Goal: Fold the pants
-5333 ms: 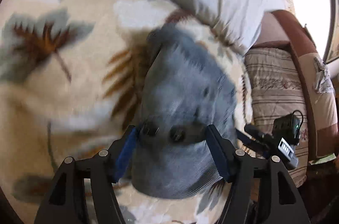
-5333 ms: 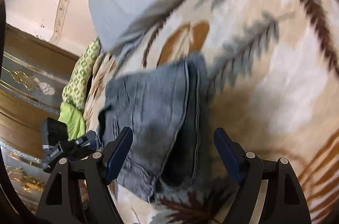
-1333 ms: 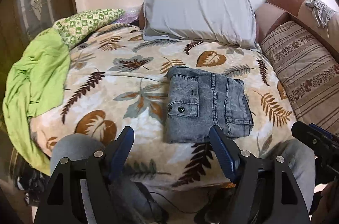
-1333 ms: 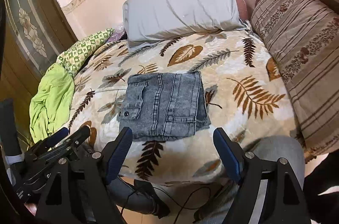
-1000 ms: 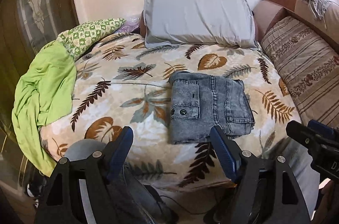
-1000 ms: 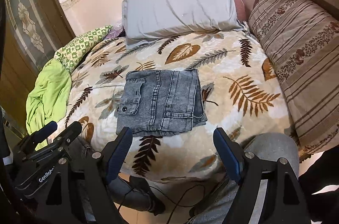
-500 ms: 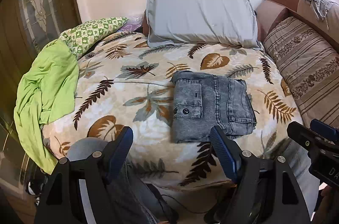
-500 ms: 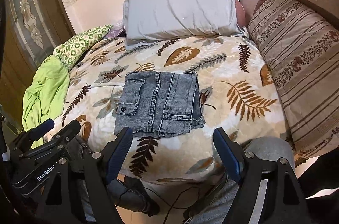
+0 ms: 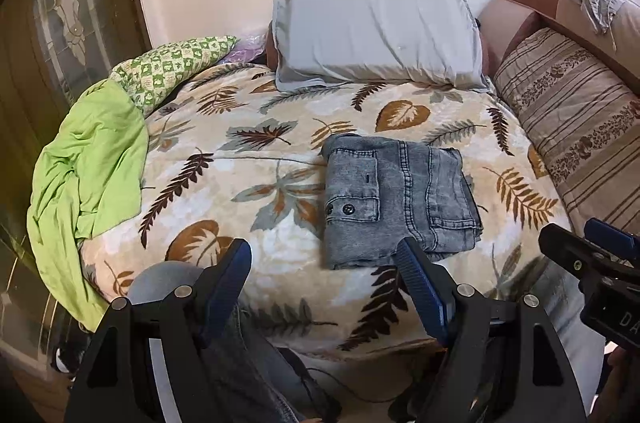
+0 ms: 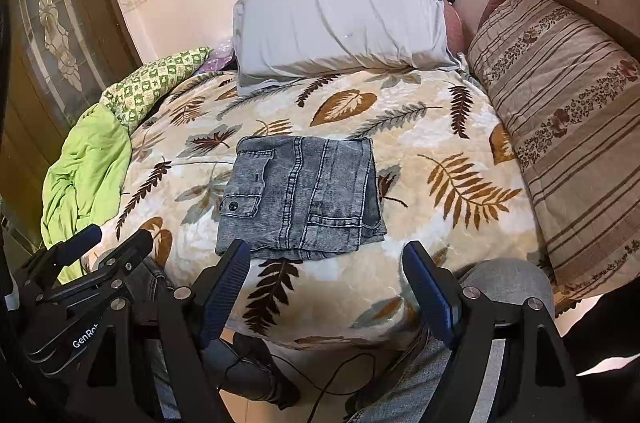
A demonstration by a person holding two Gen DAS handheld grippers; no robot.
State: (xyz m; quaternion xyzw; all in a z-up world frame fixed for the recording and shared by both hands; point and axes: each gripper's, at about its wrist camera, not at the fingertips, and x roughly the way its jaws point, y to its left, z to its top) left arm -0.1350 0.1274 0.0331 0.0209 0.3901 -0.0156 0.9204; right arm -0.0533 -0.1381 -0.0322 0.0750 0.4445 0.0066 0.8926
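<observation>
The grey denim pants (image 9: 396, 199) lie folded into a compact rectangle on the leaf-patterned blanket (image 9: 248, 183), near the bed's front edge; they also show in the right wrist view (image 10: 300, 199). My left gripper (image 9: 324, 267) is open and empty, held back from the bed in front of the pants. My right gripper (image 10: 326, 267) is open and empty, also pulled back off the bed. Neither touches the pants. The left gripper shows at the lower left of the right wrist view (image 10: 84, 263).
A grey pillow (image 9: 376, 35) lies at the head of the bed. A green cloth (image 9: 88, 175) and a checked pillow (image 9: 168, 67) sit at the left. A striped cushion (image 9: 576, 127) lines the right. My knees (image 10: 508, 287) and a cable (image 10: 344, 371) are below.
Earlier both grippers were close over the pants on the bed. They have since pulled back off the bed. In the last second the views only shift slightly; the pants stay still.
</observation>
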